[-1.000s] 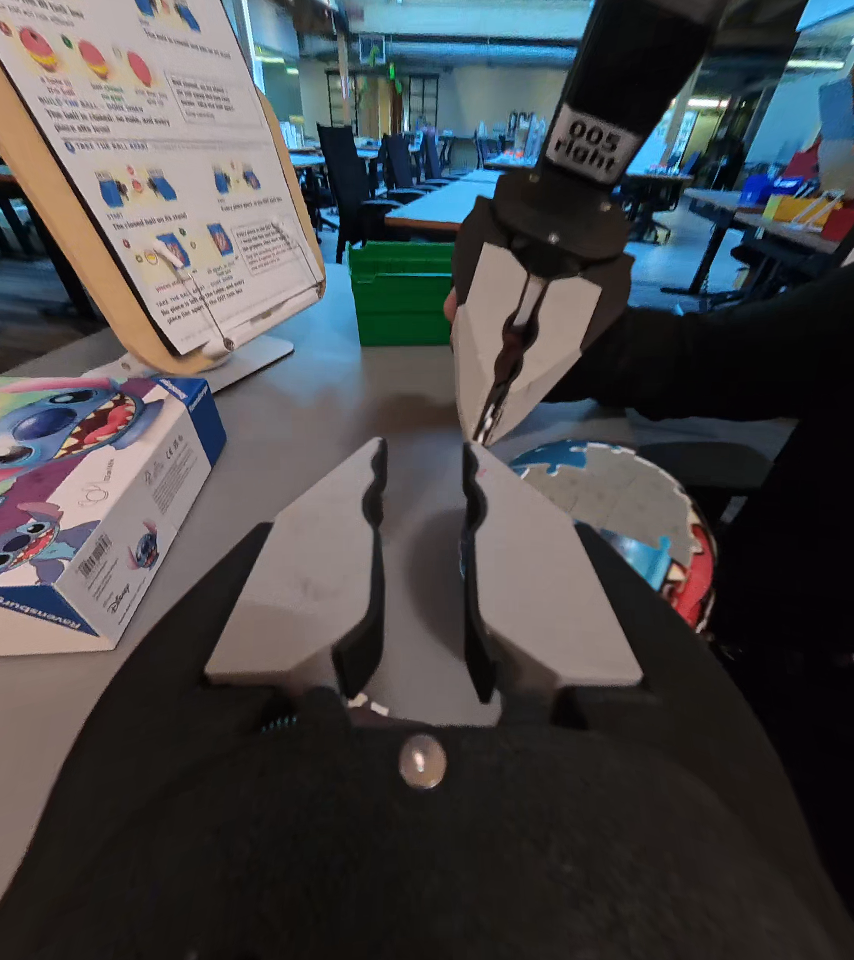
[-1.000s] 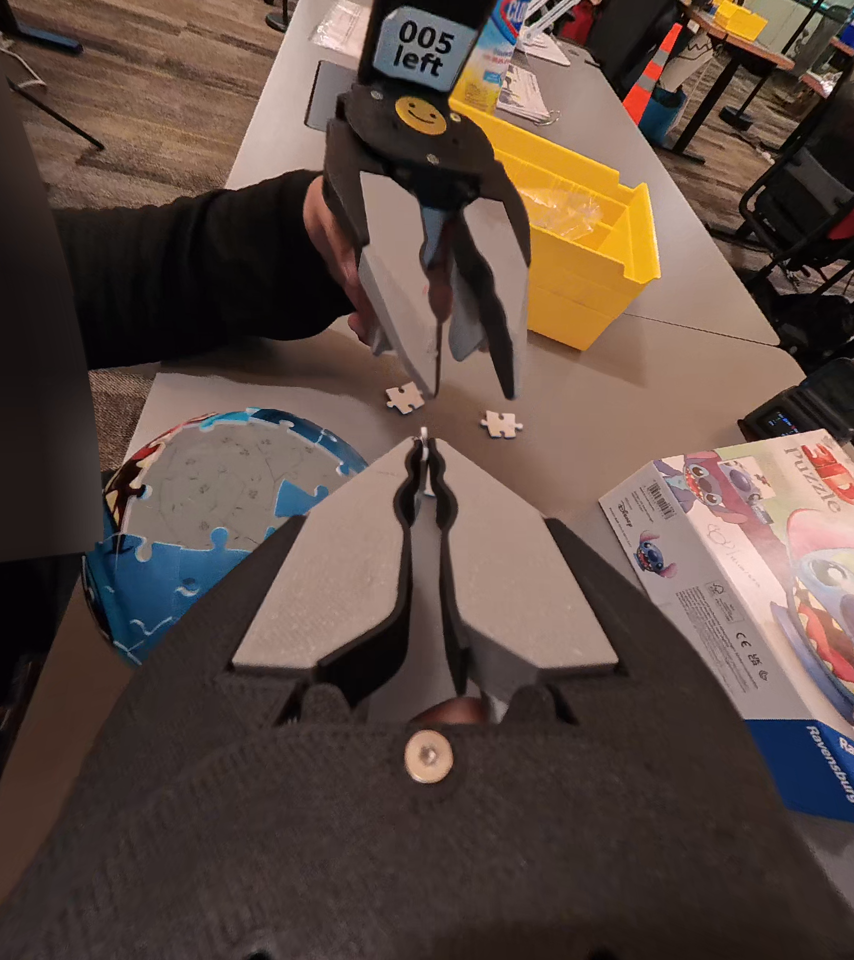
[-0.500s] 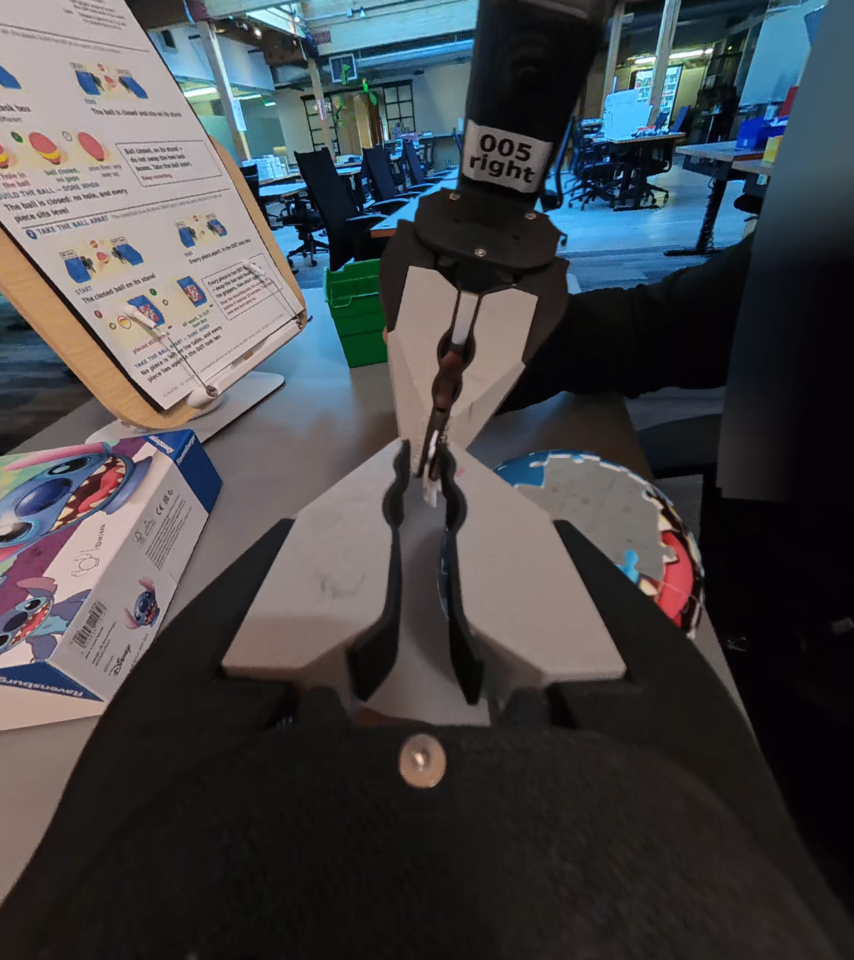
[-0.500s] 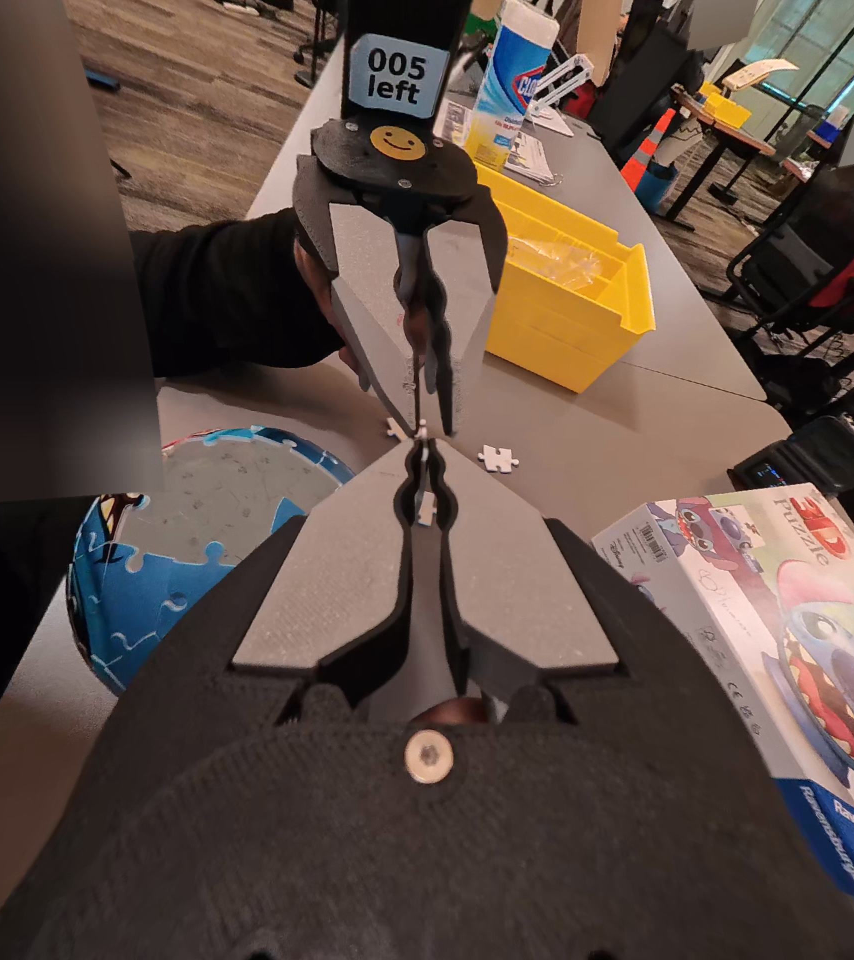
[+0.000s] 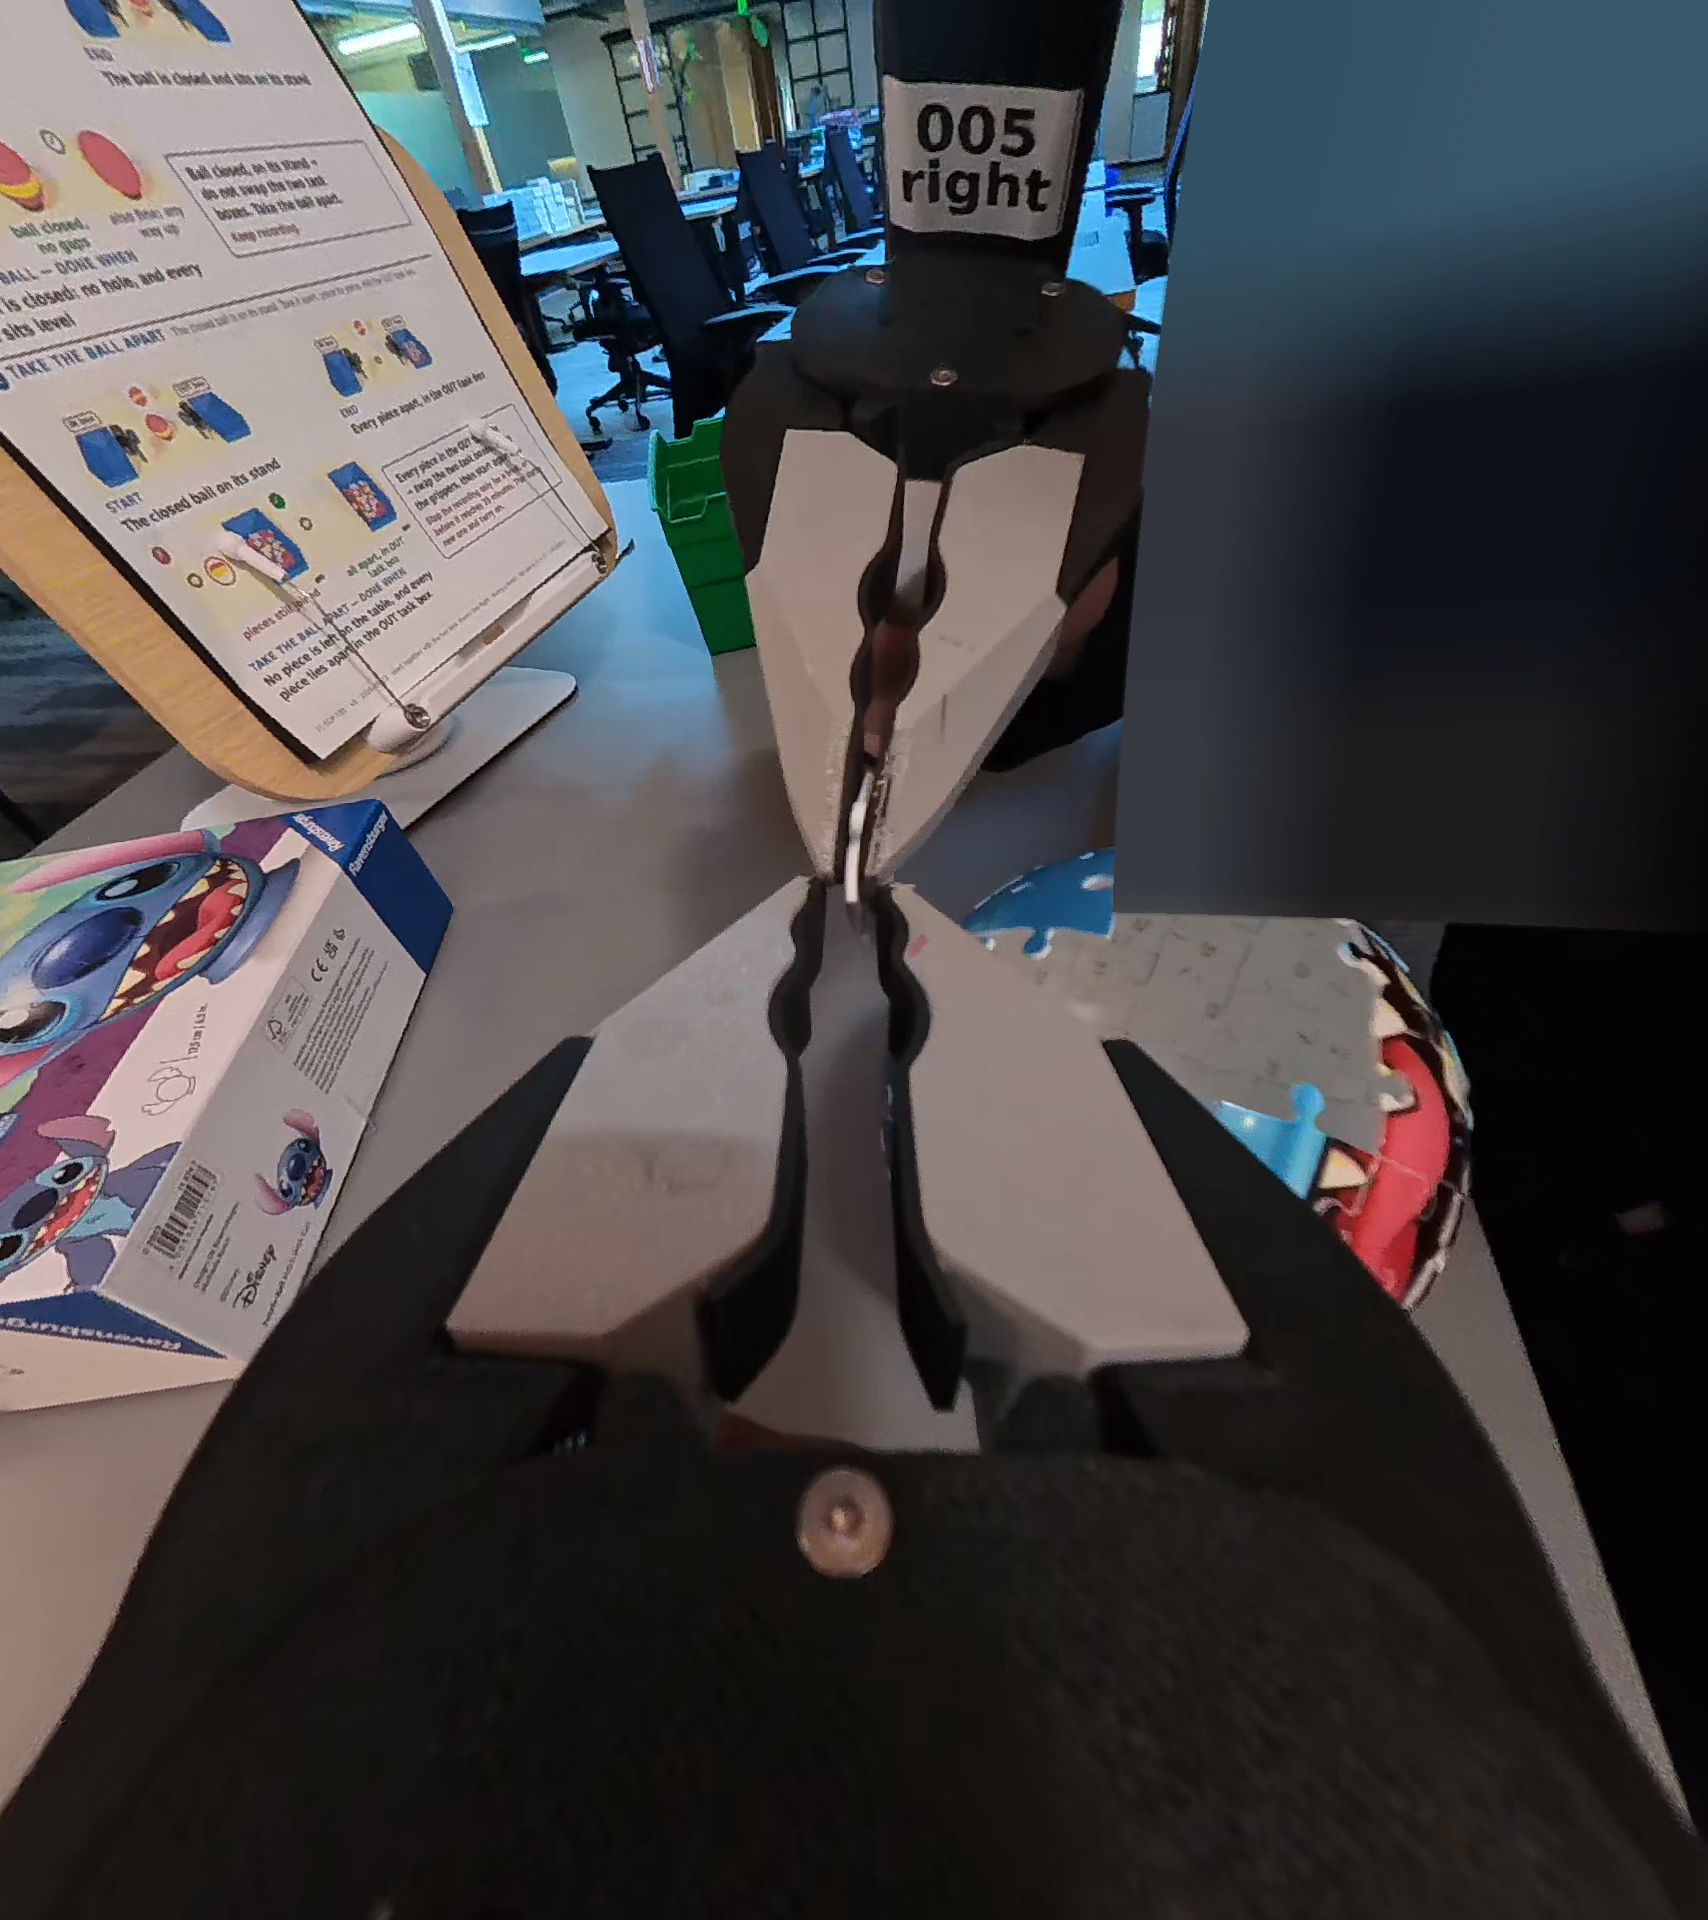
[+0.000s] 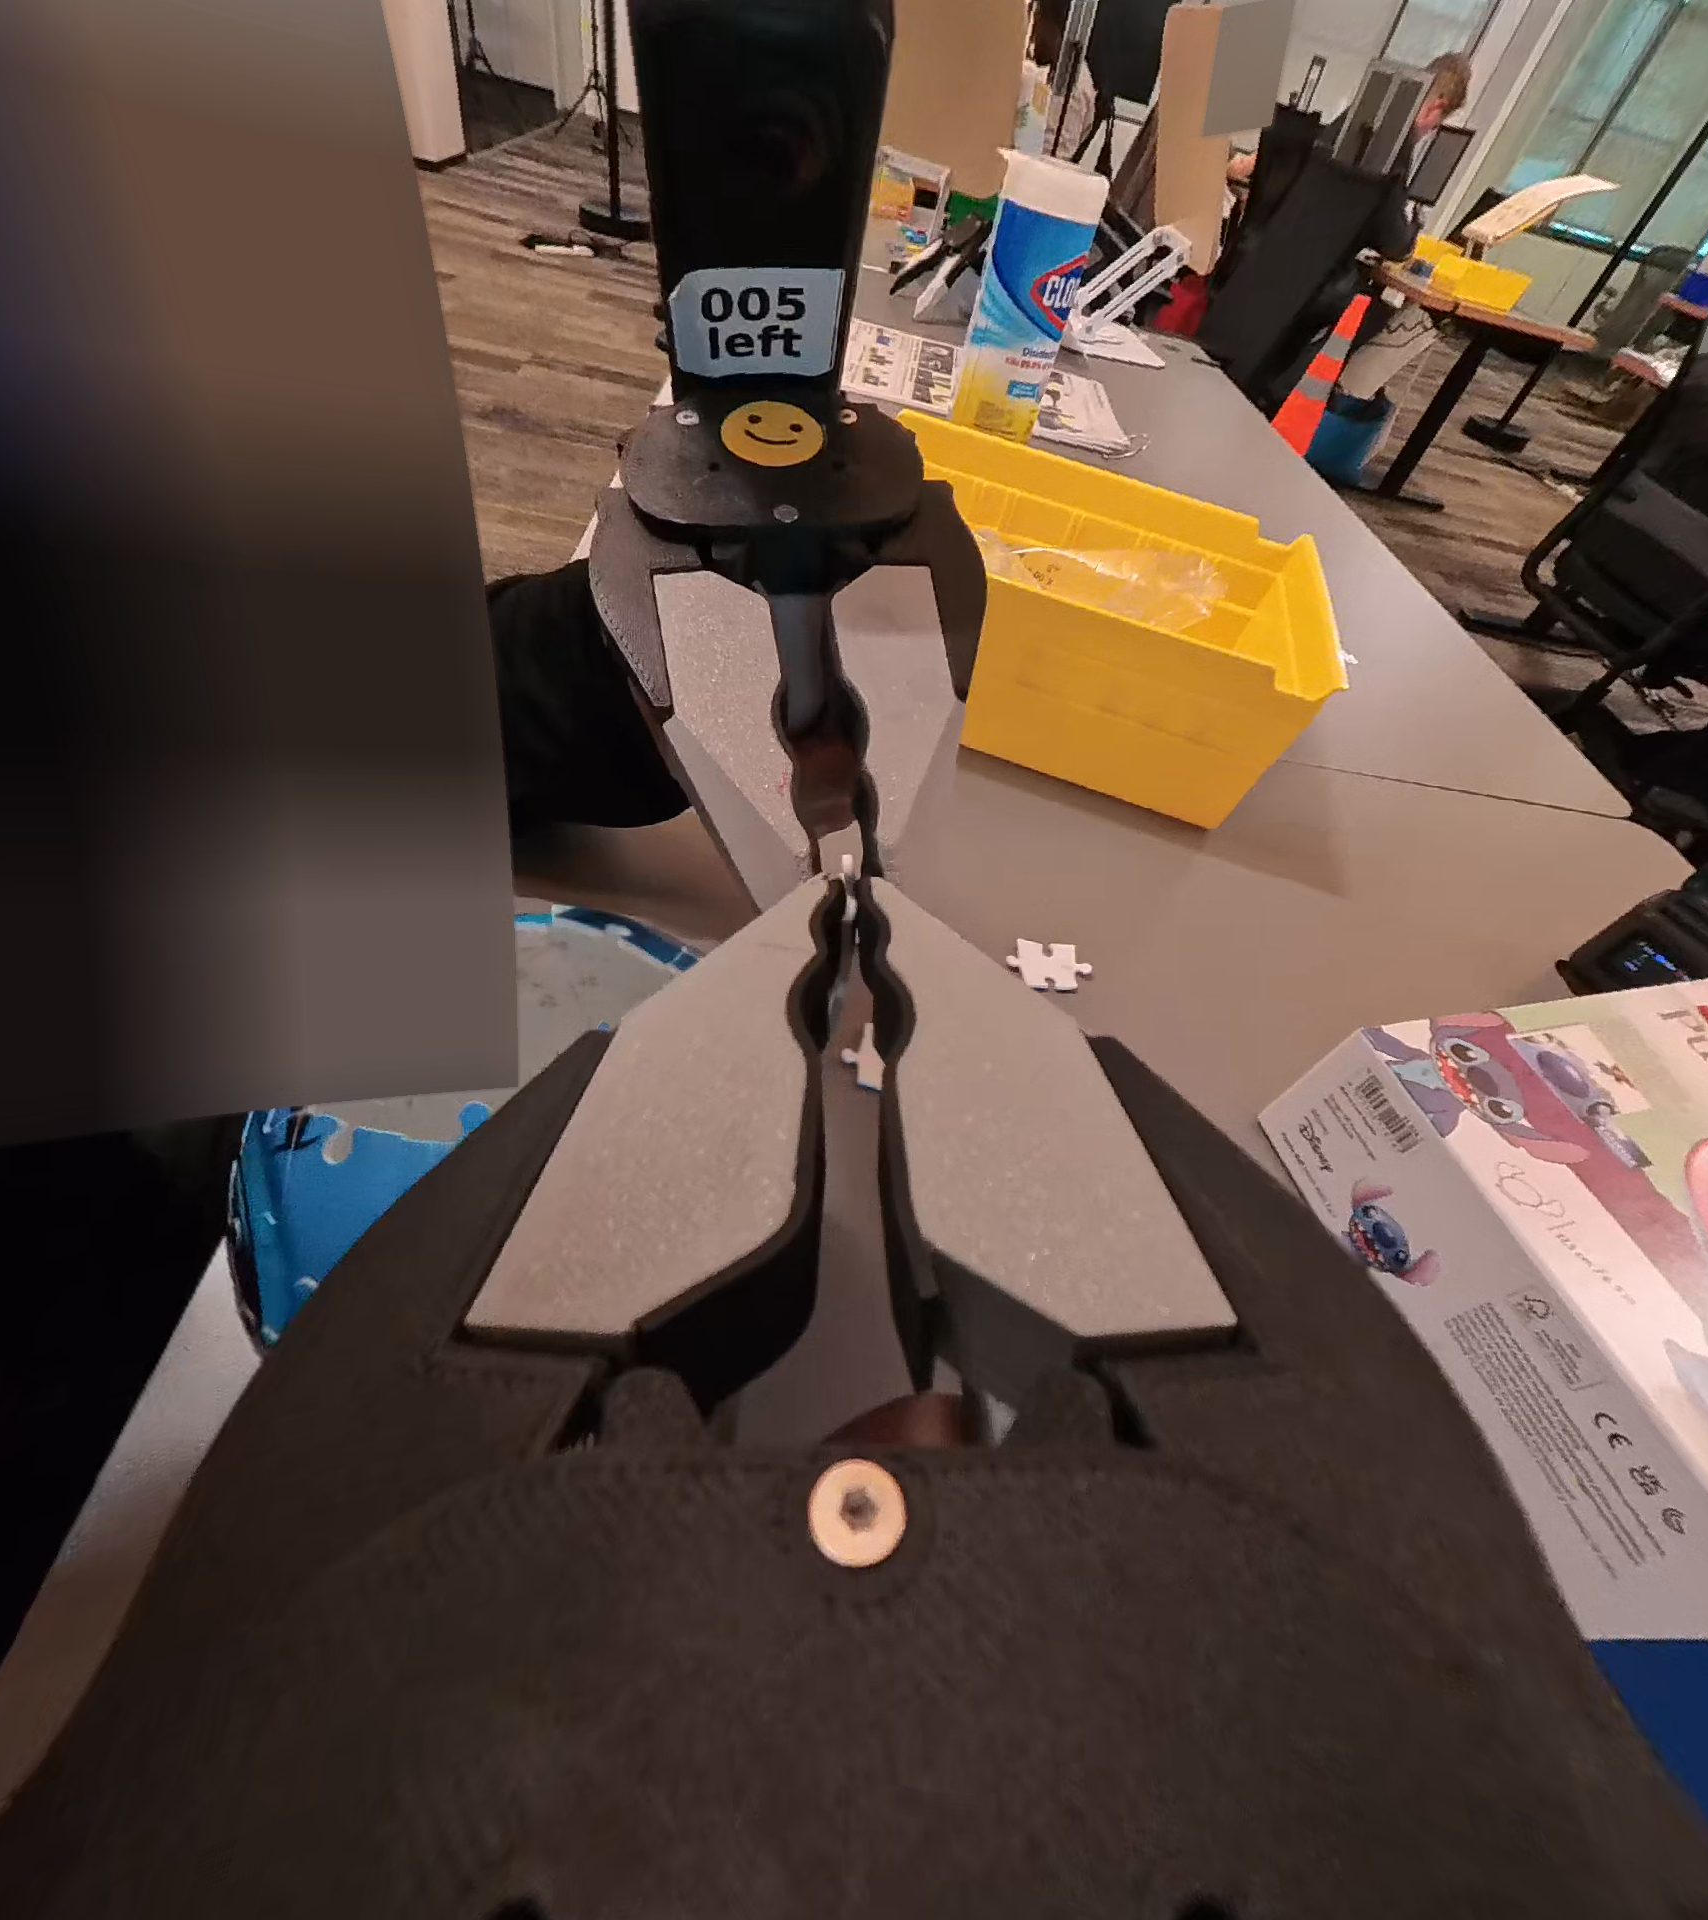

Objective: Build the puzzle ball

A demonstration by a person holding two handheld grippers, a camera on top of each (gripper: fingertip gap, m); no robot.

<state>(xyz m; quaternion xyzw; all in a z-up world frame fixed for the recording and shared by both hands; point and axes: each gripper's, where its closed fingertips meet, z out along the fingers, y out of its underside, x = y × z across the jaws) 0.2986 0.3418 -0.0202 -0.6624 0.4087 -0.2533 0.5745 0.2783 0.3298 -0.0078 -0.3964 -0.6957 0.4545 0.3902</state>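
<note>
Two tools tip to tip in the left wrist view: left tool, wide apart a second ago, narrowed to a slit around the white puzzle piece clamped in the right tool; actual pinch impossible to tell. Right wrist view: same meeting, unfinished puzzle ball down-left of the tool on the counter; probably a regrip before fitting.

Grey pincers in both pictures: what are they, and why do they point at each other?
They are hand-held tools, not a robot: a person holds one in each hand. Each has a camera looking along its jaws, so each picture shows its own tool below and the other facing it. The right gripper pinches a white puzzle piece; the left gripper meets it, grip unclear. On the table lie the half-built puzzle ball, its box and a loose piece.
</note>
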